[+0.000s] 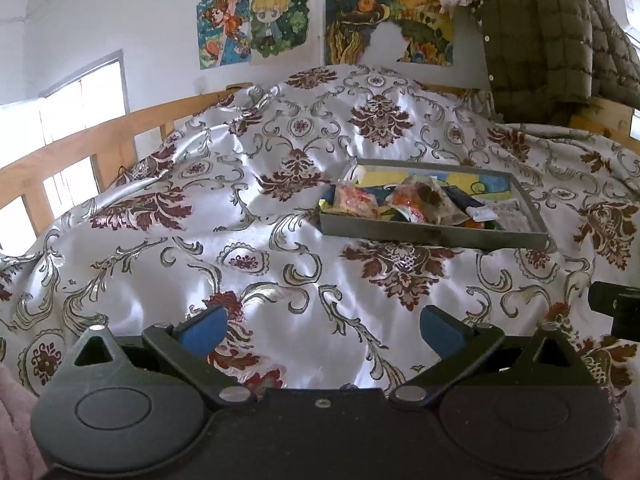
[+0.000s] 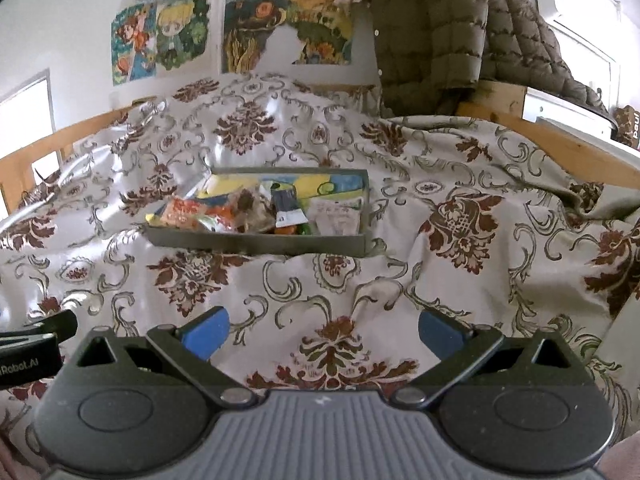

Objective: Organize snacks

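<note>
Bed, patterned satin cover [image 1: 248, 184]; shallow tray [image 1: 432, 236] of heaped snacks [image 1: 416, 200] at one o'clock. Both grippers [image 1: 322, 330] [image 2: 323, 330]: fingers spread, empty. Risk: tray tipping on soft bedding.

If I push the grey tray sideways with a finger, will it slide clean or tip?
The grey tray sits on a rumpled, glossy bedspread, so it would probably slide a bit, then snag on folds. Its low walls make tipping unlikely. The loose snack packets inside look light and may shift.
</note>
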Demonstrator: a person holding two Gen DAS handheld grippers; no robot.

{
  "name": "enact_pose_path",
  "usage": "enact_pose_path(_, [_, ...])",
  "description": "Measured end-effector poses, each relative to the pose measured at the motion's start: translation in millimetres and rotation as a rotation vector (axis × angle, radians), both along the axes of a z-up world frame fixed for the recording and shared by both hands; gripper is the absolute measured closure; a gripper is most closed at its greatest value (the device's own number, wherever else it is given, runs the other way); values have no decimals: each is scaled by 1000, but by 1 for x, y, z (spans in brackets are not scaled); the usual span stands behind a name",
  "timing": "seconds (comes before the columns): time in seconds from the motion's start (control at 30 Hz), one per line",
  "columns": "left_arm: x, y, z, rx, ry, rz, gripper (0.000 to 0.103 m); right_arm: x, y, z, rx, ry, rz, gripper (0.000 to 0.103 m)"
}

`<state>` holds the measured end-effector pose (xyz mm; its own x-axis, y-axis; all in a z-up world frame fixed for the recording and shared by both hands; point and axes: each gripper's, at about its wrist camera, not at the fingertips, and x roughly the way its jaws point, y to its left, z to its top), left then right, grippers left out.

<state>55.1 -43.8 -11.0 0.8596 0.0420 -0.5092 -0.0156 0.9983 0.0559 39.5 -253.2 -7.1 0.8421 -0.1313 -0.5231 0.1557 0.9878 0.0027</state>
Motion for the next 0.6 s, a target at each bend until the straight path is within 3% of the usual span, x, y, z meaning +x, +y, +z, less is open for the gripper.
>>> enact_pose_path(0.6, [-2, 2, 2, -7, -1, 9, 1, 0, -1, 0, -5, 8, -2, 0])
